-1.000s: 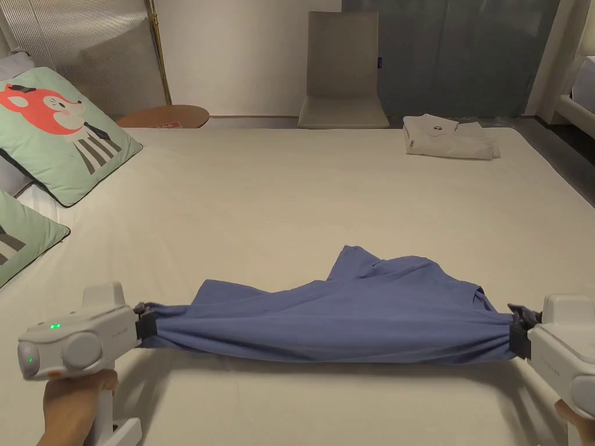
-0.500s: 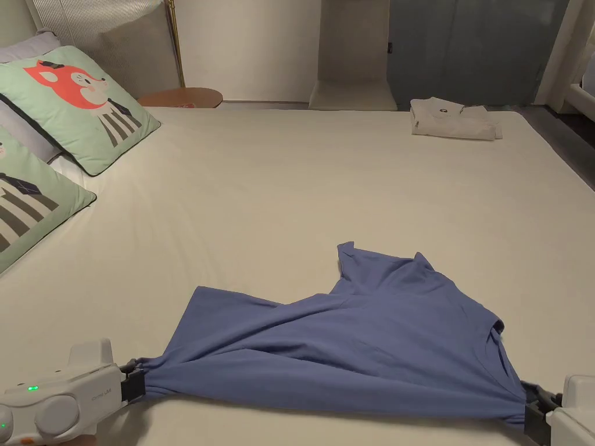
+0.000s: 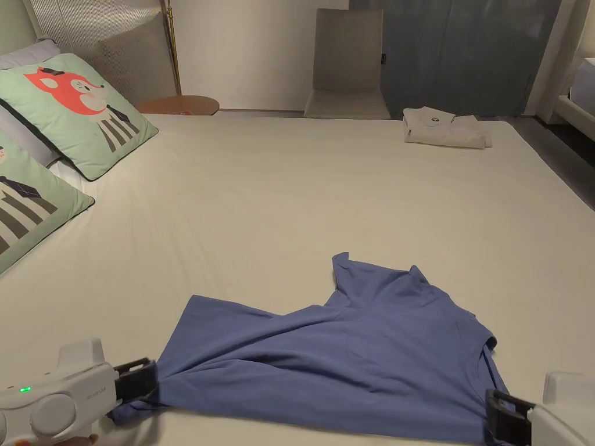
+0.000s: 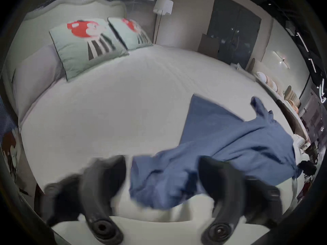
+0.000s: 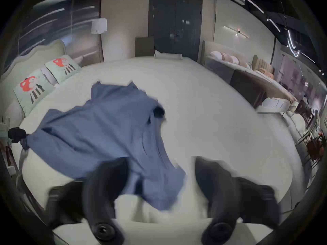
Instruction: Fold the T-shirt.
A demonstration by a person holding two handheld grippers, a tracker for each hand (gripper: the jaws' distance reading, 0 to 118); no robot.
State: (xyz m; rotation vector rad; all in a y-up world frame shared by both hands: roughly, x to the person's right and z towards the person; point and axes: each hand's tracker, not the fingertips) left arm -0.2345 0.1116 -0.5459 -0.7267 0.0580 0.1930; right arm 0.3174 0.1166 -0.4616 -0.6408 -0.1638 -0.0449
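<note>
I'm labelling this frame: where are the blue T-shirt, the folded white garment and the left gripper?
blue T-shirt (image 3: 372, 354), head view, middle of the body fabric.
folded white garment (image 3: 444, 128), head view, its top face.
left gripper (image 3: 138, 380), head view, between its dark jaws.

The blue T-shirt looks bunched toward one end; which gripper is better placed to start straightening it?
Probably the left gripper. Its jaws stand open right at the T-shirt's crumpled hem corner, which needs pulling flat. The right gripper, also open, sits at the collar end, where the cloth already lies smoother.
</note>
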